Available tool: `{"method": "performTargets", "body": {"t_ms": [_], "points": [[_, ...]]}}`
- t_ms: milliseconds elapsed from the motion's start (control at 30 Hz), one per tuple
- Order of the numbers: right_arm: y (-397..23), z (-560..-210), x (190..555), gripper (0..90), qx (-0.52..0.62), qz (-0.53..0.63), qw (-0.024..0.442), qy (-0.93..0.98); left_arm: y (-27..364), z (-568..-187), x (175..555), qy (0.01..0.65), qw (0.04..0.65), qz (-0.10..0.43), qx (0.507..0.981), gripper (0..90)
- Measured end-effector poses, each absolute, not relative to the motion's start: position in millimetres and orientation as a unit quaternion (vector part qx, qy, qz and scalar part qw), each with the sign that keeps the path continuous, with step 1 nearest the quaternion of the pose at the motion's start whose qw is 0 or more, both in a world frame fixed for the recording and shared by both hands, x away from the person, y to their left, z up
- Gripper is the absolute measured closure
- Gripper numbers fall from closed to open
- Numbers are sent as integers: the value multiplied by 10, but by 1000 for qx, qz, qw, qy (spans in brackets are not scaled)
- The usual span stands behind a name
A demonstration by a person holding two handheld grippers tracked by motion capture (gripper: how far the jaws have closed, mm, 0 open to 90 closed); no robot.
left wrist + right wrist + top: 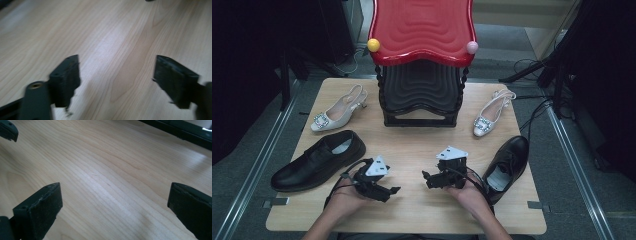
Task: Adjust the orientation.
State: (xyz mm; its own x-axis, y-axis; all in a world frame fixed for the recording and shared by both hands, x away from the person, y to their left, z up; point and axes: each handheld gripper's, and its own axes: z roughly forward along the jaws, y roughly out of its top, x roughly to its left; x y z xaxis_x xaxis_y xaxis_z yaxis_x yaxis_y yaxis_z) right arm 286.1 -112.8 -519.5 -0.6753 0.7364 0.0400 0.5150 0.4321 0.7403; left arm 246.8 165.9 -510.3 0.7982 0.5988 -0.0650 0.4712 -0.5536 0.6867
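Black leather sets the left edge of your pale wooden table: the glossy black leather dress shoe lies on its sole at the near left, toe towards the left edge, and just behind it sits the silver-white slingback heel with a jewelled buckle, apart from it. Your left hand holds the left gripper low over the bare wood just right of that black shoe, near it but not touching; in the left gripper view its jaws stand wide apart with nothing but wood grain between them. At the middle of the far edge stands the black two-tier shoe rack with a wavy red top shelf, a yellow ball and a pink ball on its front corners. Your right hand holds the right gripper over the wood, pointing towards the left one, and in the right gripper view its jaws are likewise spread with nothing between them. Just right of that hand lies the second glossy black leather shoe, and behind it the second silver-white slingback heel
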Motion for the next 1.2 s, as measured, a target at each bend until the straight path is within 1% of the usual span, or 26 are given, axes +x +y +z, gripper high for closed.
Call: {"method": "performTargets", "body": {"t_ms": [33, 67, 100, 167, 200, 233, 300, 333, 500, 533, 567, 600, 700, 767, 833, 867, 933, 1033, 1067, 1200], "points": [[-1128, -5195, 2861, 0, 375, 378, 146, 833, 1659, -5103, 2468, 305, 361, 88, 877, 304], [-1168, -5180, 2847, 0, 362, 384, 124, 840, 1726, -5088, 2500, 323, 362, 70, 872, 340], [-1188, -5175, 2835, 0, 352, 392, 111, 843, 1745, -5085, 2521, 333, 360, 62, 870, 360], [-1203, -5169, 2824, 1, 347, 397, 102, 844, 1758, -5079, 2540, 339, 357, 53, 869, 371], [-1219, -5156, 2804, 88, 342, 401, 103, 844, 1769, -5071, 2567, 348, 357, 37, 866, 391], [-1225, -5148, 2792, 156, 344, 401, 106, 842, 1771, -5060, 2584, 351, 358, 31, 865, 399], [-1235, -5144, 2789, 162, 343, 402, 102, 842, 1774, -5037, 2607, 350, 361, 32, 864, 408], [-1265, -5139, 2792, 152, 339, 408, 84, 843, 1770, -5024, 2628, 350, 365, 31, 862, 409], [-1348, -5089, 2724, 235, 337, 411, 101, 841, 1693, -5027, 2719, 350, 366, 17, 862, 388], [-1360, -5080, 2713, 256, 336, 414, 101, 840, 1667, -5030, 2732, 348, 364, 18, 864, 381], [-1360, -5080, 2713, 256, 336, 414, 101, 840, 1667, -5030, 2732, 348, 364, 18, 864, 375], [-1390, -5056, 2681, 283, 337, 419, 102, 837, 1640, -5036, 2739, 347, 363, 18, 865, 375], [-1407, -5051, 2663, 309, 337, 418, 100, 838, 1627, -5022, 2764, 341, 359, 20, 869, 404], [-1403, -5052, 2666, 315, 341, 416, 99, 837, 1633, -4997, 2787, 336, 364, 15, 869, 443], [-1388, -5051, 2670, 319, 347, 414, 90, 837, 1609, -4919, 2861, 328, 364, 9, 872, 448], [-1373, -5041, 2668, 319, 350, 413, 77, 837, 1606, -4901, 2879, 325, 363, 4, 873, 444], [-1350, -5016, 2636, 329, 346, 415, 68, 838, 1601, -4872, 2904, 325, 365, 8, 872, 446], [-1327, -4993, 2590, 335, 330, 414, 80, 845, 1591, -4819, 2997, 334, 359, -3, 872, 448], [-1326, -4992, 2589, 335, 329, 414, 81, 845, 1584, -4803, 3058, 337, 349, -8, 874, 448], [-1342, -4999, 2622, 341, 332, 421, 75, 841, 1605, -4795, 3113, 346, 348, -12, 871, 455]]}}
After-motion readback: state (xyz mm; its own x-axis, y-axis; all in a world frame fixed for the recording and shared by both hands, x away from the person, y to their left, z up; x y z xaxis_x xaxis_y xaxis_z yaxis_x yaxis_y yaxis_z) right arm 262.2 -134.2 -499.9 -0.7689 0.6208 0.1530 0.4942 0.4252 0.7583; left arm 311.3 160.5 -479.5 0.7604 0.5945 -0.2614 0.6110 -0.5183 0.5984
